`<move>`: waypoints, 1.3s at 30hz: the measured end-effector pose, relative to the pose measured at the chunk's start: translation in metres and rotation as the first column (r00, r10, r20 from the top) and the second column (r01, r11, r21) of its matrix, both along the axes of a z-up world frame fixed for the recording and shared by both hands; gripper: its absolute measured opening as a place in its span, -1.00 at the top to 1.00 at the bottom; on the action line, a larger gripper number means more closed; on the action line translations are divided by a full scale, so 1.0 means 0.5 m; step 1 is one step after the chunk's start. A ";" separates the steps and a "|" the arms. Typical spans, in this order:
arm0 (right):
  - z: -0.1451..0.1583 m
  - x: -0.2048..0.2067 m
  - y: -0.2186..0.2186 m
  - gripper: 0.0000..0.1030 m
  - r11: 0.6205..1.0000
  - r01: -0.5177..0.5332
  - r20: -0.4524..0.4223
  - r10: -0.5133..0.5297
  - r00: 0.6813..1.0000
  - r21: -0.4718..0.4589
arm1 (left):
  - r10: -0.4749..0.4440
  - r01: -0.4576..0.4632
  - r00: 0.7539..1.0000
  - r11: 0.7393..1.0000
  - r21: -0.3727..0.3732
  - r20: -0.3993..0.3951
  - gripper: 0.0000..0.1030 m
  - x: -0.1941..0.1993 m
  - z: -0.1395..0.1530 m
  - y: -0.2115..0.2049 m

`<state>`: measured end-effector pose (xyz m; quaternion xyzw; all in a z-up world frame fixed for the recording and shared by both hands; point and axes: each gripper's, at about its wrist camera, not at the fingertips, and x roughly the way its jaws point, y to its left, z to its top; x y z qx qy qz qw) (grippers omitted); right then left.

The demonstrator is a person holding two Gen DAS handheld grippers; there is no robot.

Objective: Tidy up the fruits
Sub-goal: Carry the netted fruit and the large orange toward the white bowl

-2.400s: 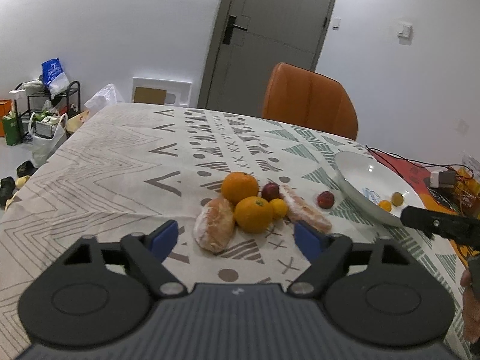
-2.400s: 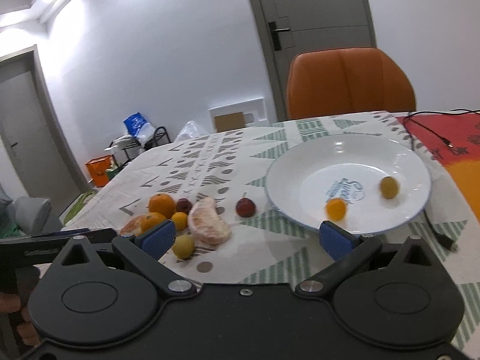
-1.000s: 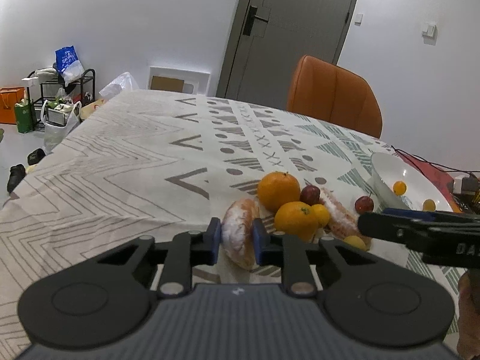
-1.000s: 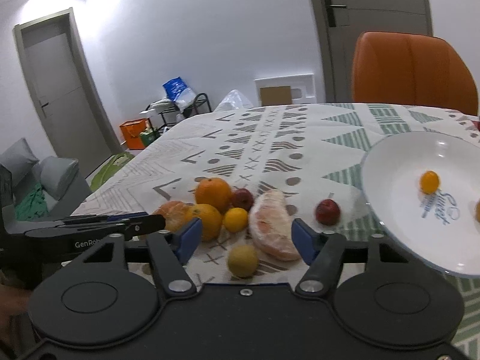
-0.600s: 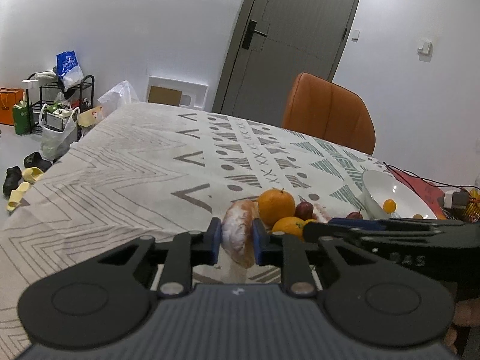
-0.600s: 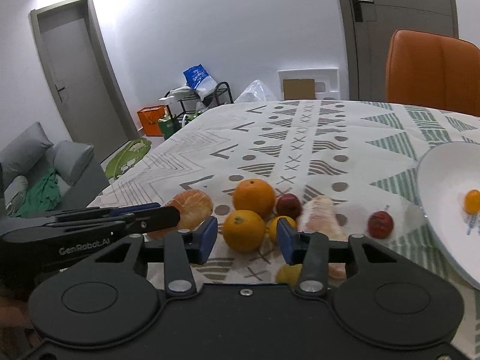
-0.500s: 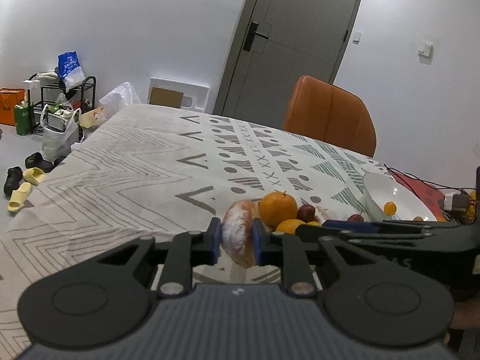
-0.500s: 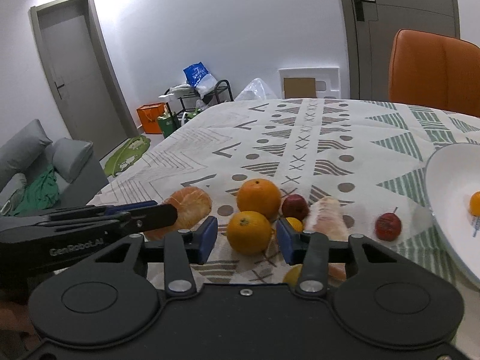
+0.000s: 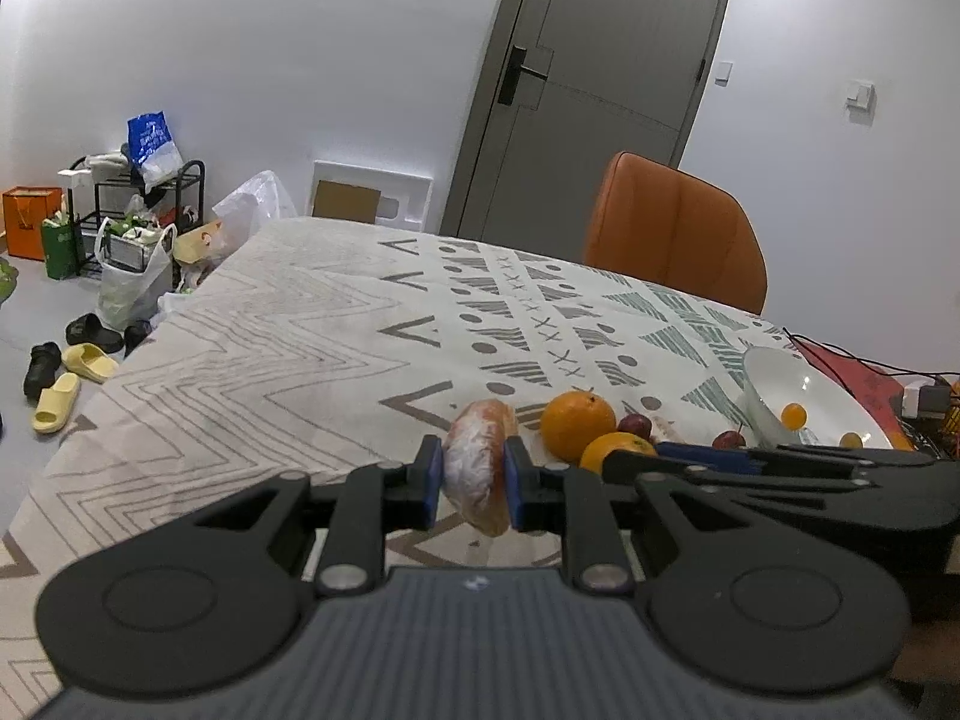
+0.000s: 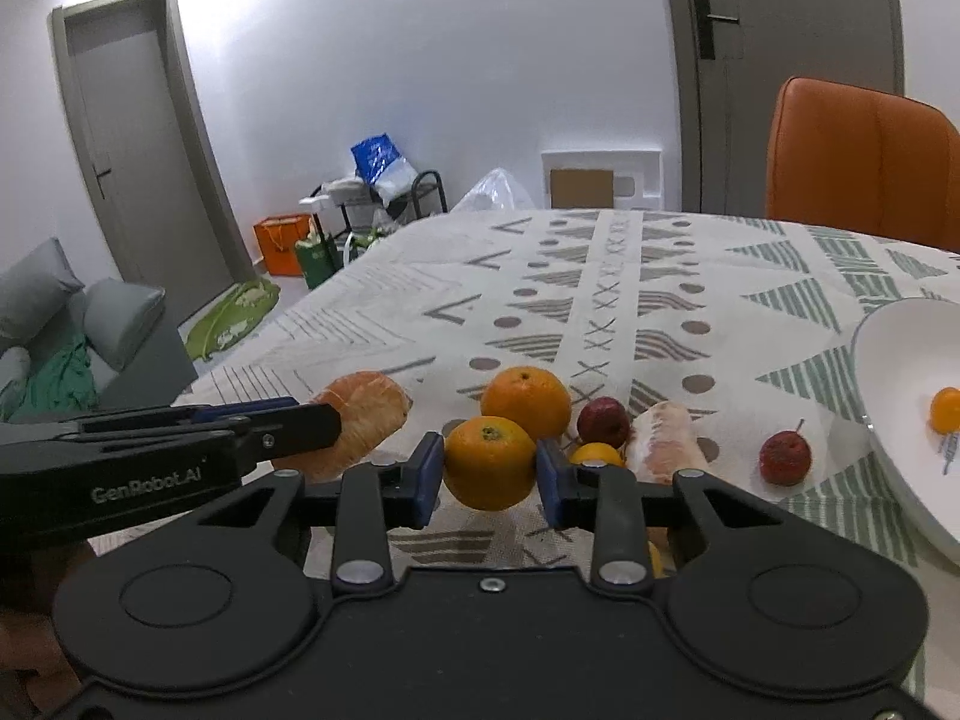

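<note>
The left gripper is clamped on a peeled citrus segment, its blue pads pressing both flat sides; the segment's long axis runs forward along the fingers, away from the camera, with its near end hanging a little below the pads. It looks lifted off the tablecloth, though the fisheye angle makes that hard to confirm. The right gripper has just been closing, and its pads now touch the near orange on both sides, where a second ago they stood wide around the whole pile. Since 2.4 seconds ago, the left jaws have gone from open to gripping the segment.

Just behind sits a second orange, then a dark red fruit, a small yellow fruit, another peeled segment lying lengthwise toward the camera, and a small red fruit set apart. The white plate lies further right.

Only the right view shows the segment from the side, in the left gripper's fingers. Only the left view shows two small fruits on the plate; the right shows one. An orange chair stands beyond the table.
</note>
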<state>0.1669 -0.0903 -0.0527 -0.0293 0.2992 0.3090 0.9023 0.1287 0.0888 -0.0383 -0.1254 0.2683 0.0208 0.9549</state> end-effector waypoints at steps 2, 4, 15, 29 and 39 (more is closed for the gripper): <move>0.006 -0.003 -0.011 0.39 1.000 0.016 0.007 -0.016 1.000 0.014 | 0.002 -0.002 1.000 1.000 0.010 0.009 0.61 -0.002 0.008 -0.004; 0.012 -0.007 -0.022 0.39 0.999 0.032 0.014 -0.033 0.999 0.026 | 0.003 -0.003 1.000 1.000 0.018 0.018 0.61 -0.003 0.014 -0.008; 0.039 -0.026 -0.084 0.39 0.993 0.095 0.062 -0.100 0.993 0.074 | -0.019 0.016 0.998 0.998 0.056 0.057 0.61 -0.003 0.045 -0.052; 0.060 -0.045 -0.175 0.39 0.980 0.170 0.094 -0.180 0.979 0.107 | -0.119 0.112 0.989 0.991 0.079 0.090 0.61 0.006 0.070 -0.146; 0.069 -0.054 -0.248 0.39 0.966 0.232 0.109 -0.244 0.964 0.112 | -0.194 0.185 0.974 0.979 0.089 0.113 0.61 0.020 0.085 -0.218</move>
